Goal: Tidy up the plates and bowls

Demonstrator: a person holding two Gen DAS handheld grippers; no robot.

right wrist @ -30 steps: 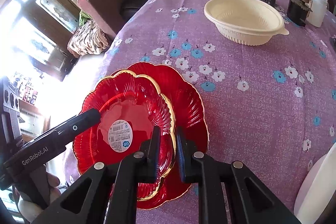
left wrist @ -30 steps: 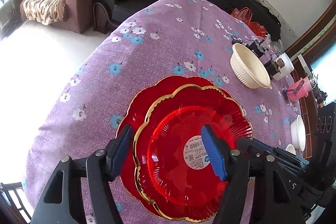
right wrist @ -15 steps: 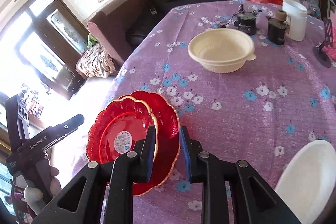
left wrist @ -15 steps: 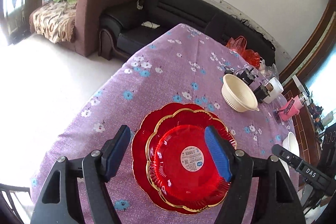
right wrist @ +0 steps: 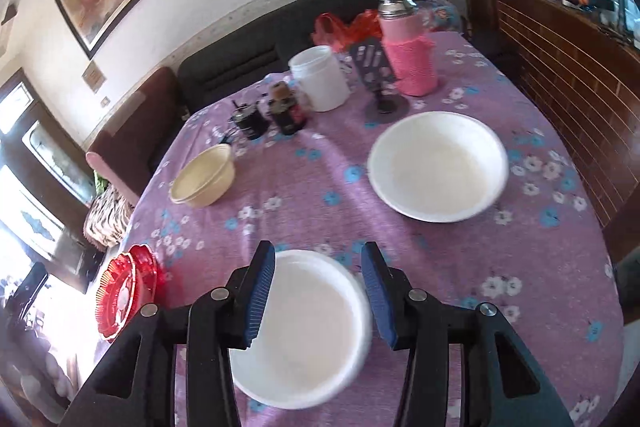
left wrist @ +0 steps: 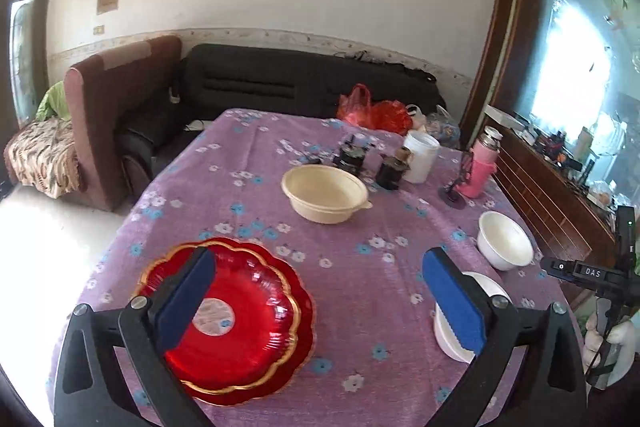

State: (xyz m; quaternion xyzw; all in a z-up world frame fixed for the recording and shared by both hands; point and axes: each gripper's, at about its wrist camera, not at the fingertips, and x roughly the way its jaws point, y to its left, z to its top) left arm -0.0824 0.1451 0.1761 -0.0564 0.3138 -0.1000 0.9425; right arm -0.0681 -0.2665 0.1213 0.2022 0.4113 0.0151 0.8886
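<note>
1. left wrist view: we read the left gripper (left wrist: 316, 291) as wide apart, its jaws just having opened further, nothing between the pads. below it the two red plates (left wrist: 236, 319) sit nested as one stack at the near left of the table (left wrist: 360, 227), so we count the plates as done. the cream bowl (left wrist: 325, 193) stands alone mid-table, a small white bowl (left wrist: 505, 240) near the right edge, and another white bowl (left wrist: 452, 339) is partly hidden behind the right finger. none of the three bowls touch.

2. right wrist view: the right gripper (right wrist: 318, 293) stands partly apart, its jaws just having opened, hanging above the near white bowl (right wrist: 304, 331); the pads do not press on it as far as we can tell, though the rim is blurred. the second white bowl (right wrist: 438, 166) lies well apart, the cream bowl (right wrist: 203, 182) farther off to the left, the red plates (right wrist: 122, 293) at the left edge.

3. our judgement: plates stacked, bowls all still to gather; roughly the first half is behind us. nesting the two white bowls looks like the step in hand.
</note>
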